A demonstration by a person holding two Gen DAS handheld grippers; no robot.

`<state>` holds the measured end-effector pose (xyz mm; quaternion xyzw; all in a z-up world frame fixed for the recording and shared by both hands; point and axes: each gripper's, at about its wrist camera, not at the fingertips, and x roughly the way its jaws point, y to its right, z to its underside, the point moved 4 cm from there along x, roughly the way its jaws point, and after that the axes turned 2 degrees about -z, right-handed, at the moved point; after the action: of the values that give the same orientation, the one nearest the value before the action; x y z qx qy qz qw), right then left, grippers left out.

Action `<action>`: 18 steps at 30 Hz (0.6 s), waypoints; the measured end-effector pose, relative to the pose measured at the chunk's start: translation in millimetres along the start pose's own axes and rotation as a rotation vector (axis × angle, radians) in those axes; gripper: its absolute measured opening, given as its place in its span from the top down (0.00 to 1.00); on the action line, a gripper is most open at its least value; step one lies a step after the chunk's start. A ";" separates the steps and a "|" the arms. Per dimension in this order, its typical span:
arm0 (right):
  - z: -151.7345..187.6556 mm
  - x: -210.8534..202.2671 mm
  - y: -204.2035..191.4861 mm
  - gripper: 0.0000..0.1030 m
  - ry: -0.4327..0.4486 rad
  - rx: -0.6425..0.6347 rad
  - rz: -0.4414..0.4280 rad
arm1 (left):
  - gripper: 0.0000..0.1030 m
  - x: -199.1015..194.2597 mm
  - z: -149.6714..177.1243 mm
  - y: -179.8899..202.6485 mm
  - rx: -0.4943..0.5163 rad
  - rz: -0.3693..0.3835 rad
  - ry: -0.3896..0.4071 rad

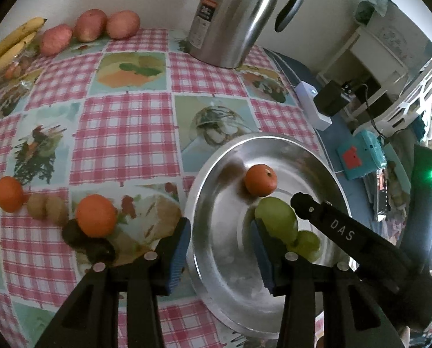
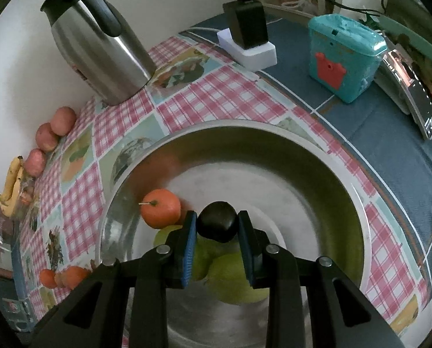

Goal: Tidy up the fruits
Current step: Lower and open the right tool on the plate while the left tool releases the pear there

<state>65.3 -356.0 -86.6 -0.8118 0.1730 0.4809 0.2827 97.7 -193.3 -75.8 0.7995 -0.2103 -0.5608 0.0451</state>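
At lower left of its view, the left gripper point(image 1: 221, 249) hung empty, jaws apart. Centre in the right view, the right gripper point(image 2: 217, 232) clamped a dark fruit point(image 2: 217, 221) over the metal bowl point(image 2: 358, 211); it looked small, light and probably soft, best pinched gently across its middle.

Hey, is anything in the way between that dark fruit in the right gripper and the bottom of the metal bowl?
Partly. The right gripper holds the dark fruit over the metal bowl, and green fruits lie directly beneath it, with an orange just to the left. The bowl floor further right looks bare.
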 end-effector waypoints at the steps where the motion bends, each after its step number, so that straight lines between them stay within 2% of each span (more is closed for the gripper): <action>1: 0.2 0.3 -0.1 0.71 -0.001 -0.001 0.003 | 0.54 -1.8 -0.9 -1.0 -0.005 0.002 0.002; 5: -0.1 -0.4 -0.1 0.70 0.002 -0.007 0.012 | 0.54 -11.6 -5.0 -2.4 -0.012 0.013 0.022; 8: -0.2 -2.1 -0.5 0.62 0.001 -0.012 0.017 | 0.54 -19.1 -8.1 -5.8 -0.020 0.000 0.035; 11: -1.7 -6.2 -1.5 0.61 0.012 -0.021 0.020 | 0.52 -23.1 -9.8 -14.0 -0.047 -0.024 0.031; 18: 0.2 -18.4 -10.2 0.59 0.022 -0.064 0.031 | 0.51 -25.6 -7.6 -47.1 -0.113 -0.161 -0.012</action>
<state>62.0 -347.7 -67.5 -0.8228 0.1731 0.4816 0.2472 110.9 -141.9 -65.1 0.8066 -0.1137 -0.5784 0.0437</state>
